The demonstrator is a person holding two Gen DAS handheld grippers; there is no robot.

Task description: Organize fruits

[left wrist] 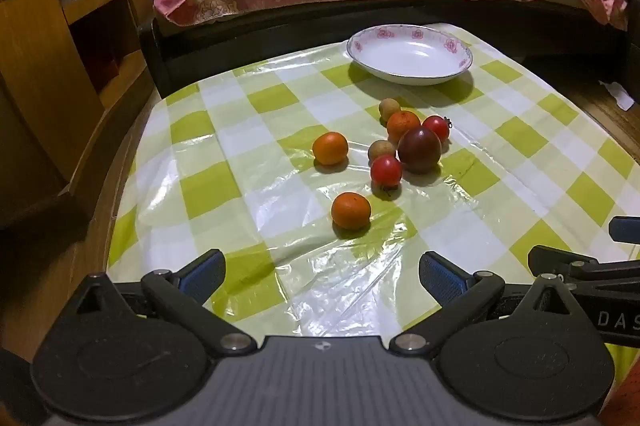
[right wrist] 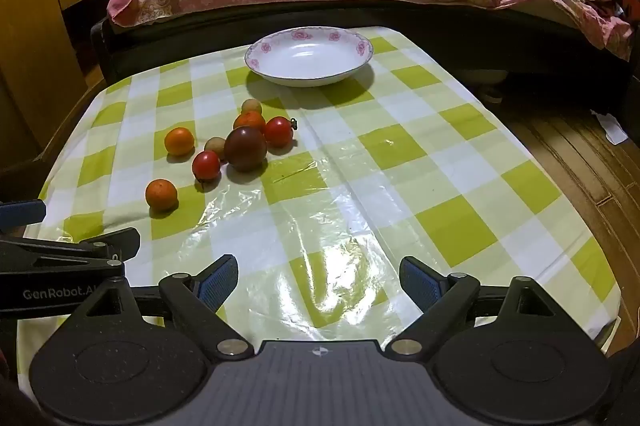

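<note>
Both grippers, left gripper [left wrist: 322, 276] and right gripper [right wrist: 319, 280], hold their fingers wide apart over the counter [right wrist: 440, 218], gripping nothing. Fruits [left wrist: 419, 149] lie loose before the white bowl [left wrist: 409, 55].

eight small fruits [left wrist: 419, 149] clustered loose on tablecloth; white floral plate [left wrist: 409, 54] empty behind.
</note>
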